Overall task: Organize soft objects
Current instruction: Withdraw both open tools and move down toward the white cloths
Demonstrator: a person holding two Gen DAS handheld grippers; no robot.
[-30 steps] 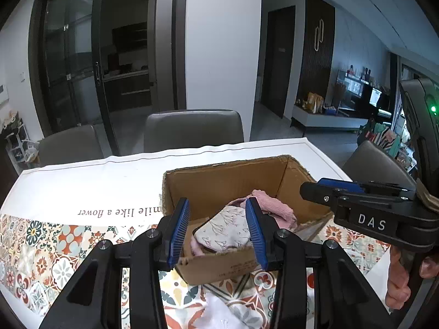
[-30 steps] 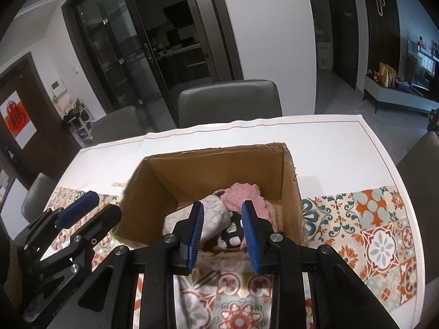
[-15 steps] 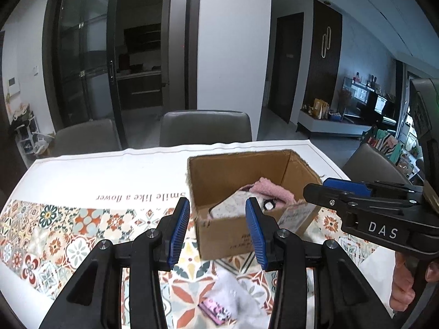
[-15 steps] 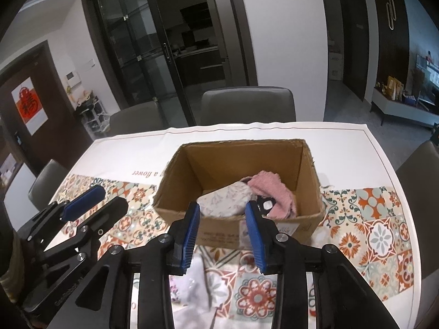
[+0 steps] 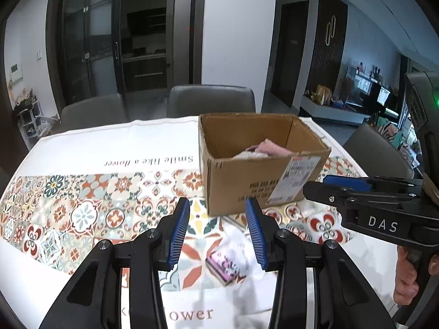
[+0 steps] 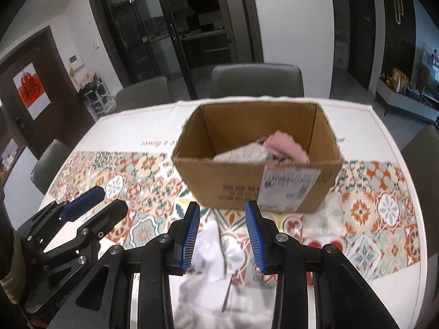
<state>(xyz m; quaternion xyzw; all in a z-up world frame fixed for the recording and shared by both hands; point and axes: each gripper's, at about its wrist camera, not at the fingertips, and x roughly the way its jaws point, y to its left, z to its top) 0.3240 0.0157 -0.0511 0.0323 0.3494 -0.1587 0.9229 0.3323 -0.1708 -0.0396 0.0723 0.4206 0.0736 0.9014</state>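
Observation:
An open cardboard box [image 5: 255, 189] [image 6: 233, 189] stands on the patterned tablecloth. Inside lie a pink fuzzy cloth [image 6: 285, 144] [image 5: 270, 146] and a pale floral cloth [image 6: 241, 153]. A white soft item with a pink patterned label [image 5: 226, 267] lies on the cloth near me; it also shows in the right wrist view [image 6: 211, 244]. My left gripper [image 5: 218, 235] is open and empty, above that item and short of the box. My right gripper [image 6: 222, 235] is open and empty over the white item. Each gripper shows in the other's view [image 5: 356, 189] [image 6: 82, 203].
The table [image 5: 90, 142] has a white cloth with tile-pattern bands and printed text. Grey chairs [image 5: 210, 101] stand at the far side, others [image 6: 46, 164] at the left and right edges. Glass doors and a white pillar lie behind.
Both grippers have pulled back from over the box toward me and lowered. The box now stands farther away and the white item on the cloth has come into view between the fingers.

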